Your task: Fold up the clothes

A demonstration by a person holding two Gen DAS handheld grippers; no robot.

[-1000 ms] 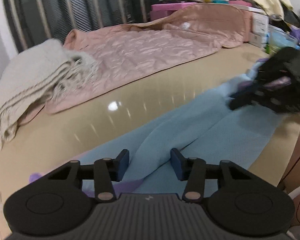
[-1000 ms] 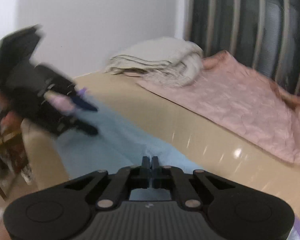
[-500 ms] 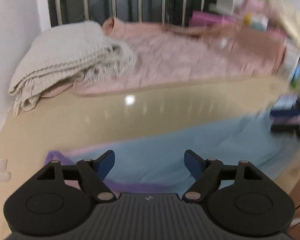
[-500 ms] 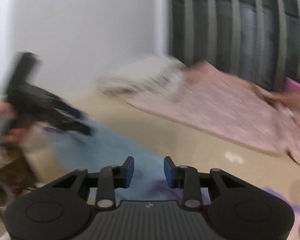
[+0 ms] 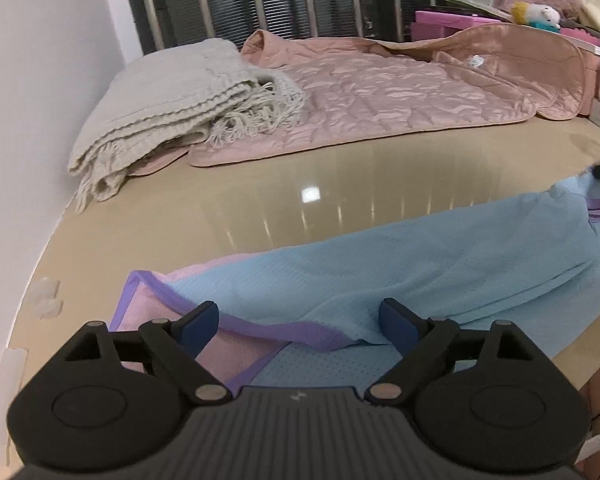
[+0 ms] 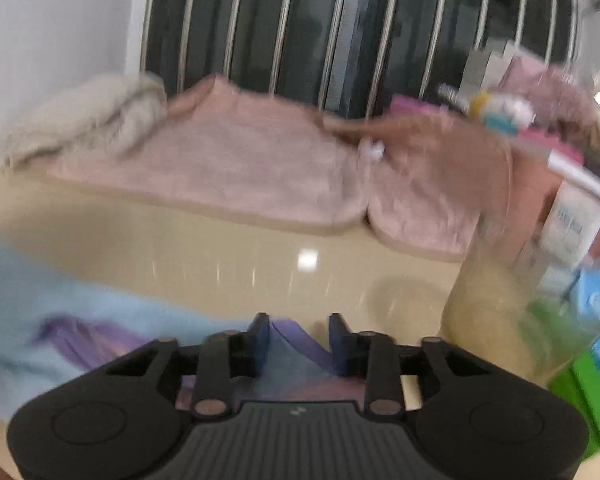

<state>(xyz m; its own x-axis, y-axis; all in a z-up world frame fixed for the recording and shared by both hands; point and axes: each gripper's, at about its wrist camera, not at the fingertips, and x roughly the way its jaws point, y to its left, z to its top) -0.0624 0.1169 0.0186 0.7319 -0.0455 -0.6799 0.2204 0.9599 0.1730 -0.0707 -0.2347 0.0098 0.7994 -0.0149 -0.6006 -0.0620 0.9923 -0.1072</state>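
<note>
Light-blue mesh garment [image 5: 440,276] with purple trim lies spread across the beige table [image 5: 260,204] from about 7 to 3 o'clock in the left wrist view, with a pink quilted jacket [image 5: 380,96] and folded cream blanket [image 5: 172,108] well apart at 12 and 10 o'clock. Left gripper [image 5: 300,322] hangs over the garment's purple-edged corner, its jaws opening wide and pressing nothing. Right gripper [image 6: 298,340], blurred, shows a gap between its closing jaws with a purple-trimmed fold between them.

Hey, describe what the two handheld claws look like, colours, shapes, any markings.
Both look alike. The left claw has a matte black body with ribbed grooves down the middle, a small pale logo mark, a round disc housing on each side, black linkage arms with silvery pivot pins, and dark blue pads on its fingers. The right claw shows the same black ribbed body, discs, pins and blue pads, though blurred.
</note>
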